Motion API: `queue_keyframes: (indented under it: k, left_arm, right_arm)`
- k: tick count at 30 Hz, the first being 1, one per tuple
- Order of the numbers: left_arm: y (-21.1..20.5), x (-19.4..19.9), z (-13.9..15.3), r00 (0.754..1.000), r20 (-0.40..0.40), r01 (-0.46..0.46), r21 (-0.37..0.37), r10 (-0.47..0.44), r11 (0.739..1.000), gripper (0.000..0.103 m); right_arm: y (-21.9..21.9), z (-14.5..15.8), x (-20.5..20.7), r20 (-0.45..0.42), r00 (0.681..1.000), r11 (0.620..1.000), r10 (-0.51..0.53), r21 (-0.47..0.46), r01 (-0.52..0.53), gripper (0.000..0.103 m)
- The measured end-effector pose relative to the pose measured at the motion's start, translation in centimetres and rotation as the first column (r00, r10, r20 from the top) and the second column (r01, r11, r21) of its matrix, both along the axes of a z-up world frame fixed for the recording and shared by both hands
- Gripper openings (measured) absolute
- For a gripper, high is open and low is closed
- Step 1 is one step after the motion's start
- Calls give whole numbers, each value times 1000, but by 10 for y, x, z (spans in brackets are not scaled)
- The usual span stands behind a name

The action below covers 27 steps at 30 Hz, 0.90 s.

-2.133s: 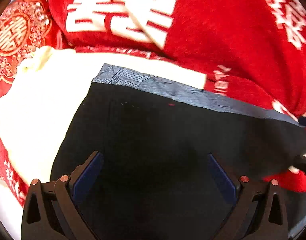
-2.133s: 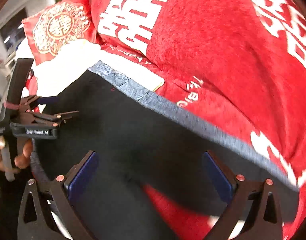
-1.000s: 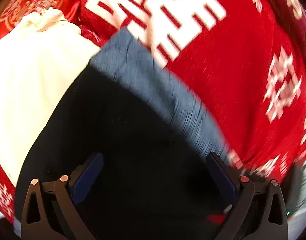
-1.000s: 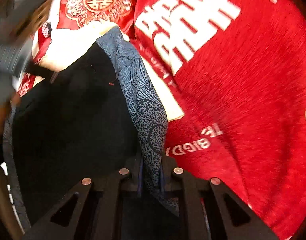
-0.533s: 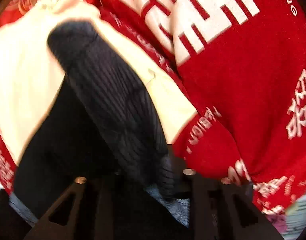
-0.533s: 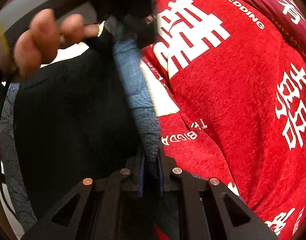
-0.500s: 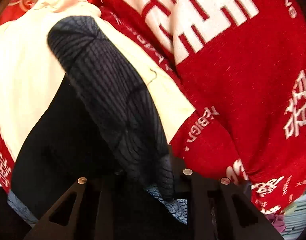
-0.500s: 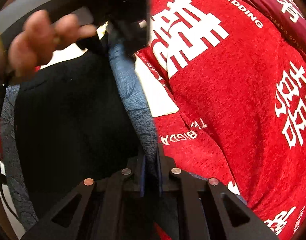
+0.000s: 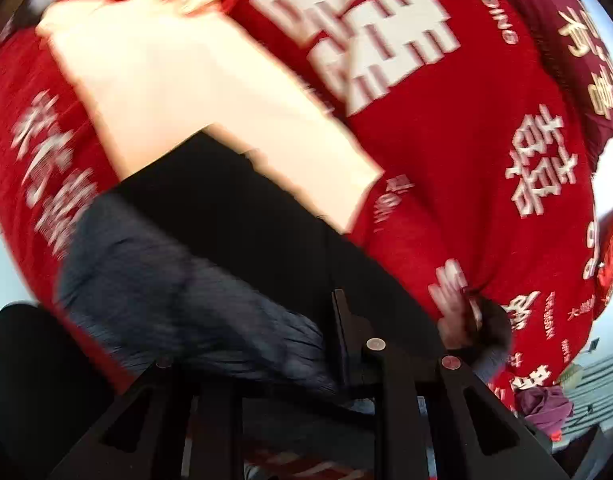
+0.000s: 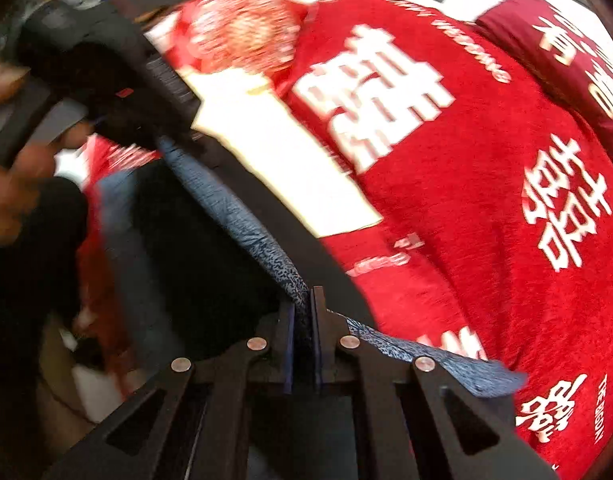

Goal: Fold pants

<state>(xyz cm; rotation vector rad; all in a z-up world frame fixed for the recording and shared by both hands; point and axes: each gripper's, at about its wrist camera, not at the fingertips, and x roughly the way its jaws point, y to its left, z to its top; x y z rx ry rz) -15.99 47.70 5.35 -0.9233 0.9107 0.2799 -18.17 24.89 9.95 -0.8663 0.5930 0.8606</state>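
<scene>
The pants are black with a grey-blue patterned waistband (image 10: pixel 234 208). In the right wrist view my right gripper (image 10: pixel 304 316) is shut on that waistband, which stretches taut up and left to the left gripper (image 10: pixel 162 136), held by a person's hand (image 10: pixel 14 184). In the left wrist view the left gripper (image 9: pixel 306 344) is shut on the bunched waistband (image 9: pixel 178 292), and the black pants cloth (image 9: pixel 234 204) hangs lifted over a cream cloth (image 9: pixel 194 92). The picture is blurred by motion.
A red blanket (image 10: pixel 466 200) with big white characters covers the surface under and right of the pants. A red and gold cushion (image 10: pixel 242 36) lies at the back. A folded dark red cloth (image 9: pixel 586 60) sits at the far right.
The left gripper closed on the waistband about half a second ago. Both grippers have since swept sideways with the waistband held between them, lifting the pants off the cream cloth.
</scene>
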Motion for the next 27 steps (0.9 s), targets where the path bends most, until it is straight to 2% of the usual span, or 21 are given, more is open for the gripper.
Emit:
queue_keyframes:
  k: [4, 7, 9, 12, 17, 20, 21, 22, 23, 24, 26, 27]
  left_arm:
    - [19, -24, -49, 995, -102, -22, -62, 16, 998, 24]
    - [26, -35, -62, 996, -82, -55, -132, 44, 990, 24]
    - [26, -35, -60, 996, -88, -37, -113, 27, 993, 24]
    - [21, -40, -55, 993, -113, -34, -77, 26, 996, 24]
    - [20, -47, -55, 992, -122, -32, -100, 20, 994, 24]
    - [21, -47, -59, 992, -127, -26, -106, 13, 994, 24]
    - [20, -46, -60, 991, -135, -28, -107, 13, 994, 27]
    - [19, -47, -60, 989, -150, -33, -110, 16, 993, 35]
    - [18, -47, -60, 985, -174, -36, -110, 17, 993, 43]
    - [18, -49, -56, 979, -201, -45, -100, 24, 994, 45]
    - [21, -60, -42, 980, -195, -54, -75, 39, 996, 45]
    - [21, -64, -33, 983, -179, -42, -59, 31, 997, 45]
  right_arm:
    - [17, -47, -38, -95, 995, 998, 8, -61, -13, 7]
    - [31, -81, -53, -129, 992, 992, 5, -123, -21, 7]
    - [34, -94, -56, -140, 990, 989, 8, -146, -29, 7]
    - [34, -96, -56, -156, 988, 989, 6, -144, -29, 7]
    - [30, -90, -50, -205, 979, 996, -25, -89, 7, 7]
    - [31, -93, -47, -192, 981, 996, -25, -87, 8, 10]
    - [32, -94, -49, -184, 983, 996, -21, -87, 5, 17]
    - [33, -96, -51, -170, 985, 996, -15, -90, 0, 24]
    - [35, -96, -52, -158, 987, 995, -12, -97, -3, 26]
    - [36, -93, -55, -164, 987, 996, 3, -88, -18, 29]
    - [31, -79, -60, -174, 984, 998, 47, -38, -54, 44]
    - [26, -70, -64, -170, 983, 998, 65, -2, -66, 63]
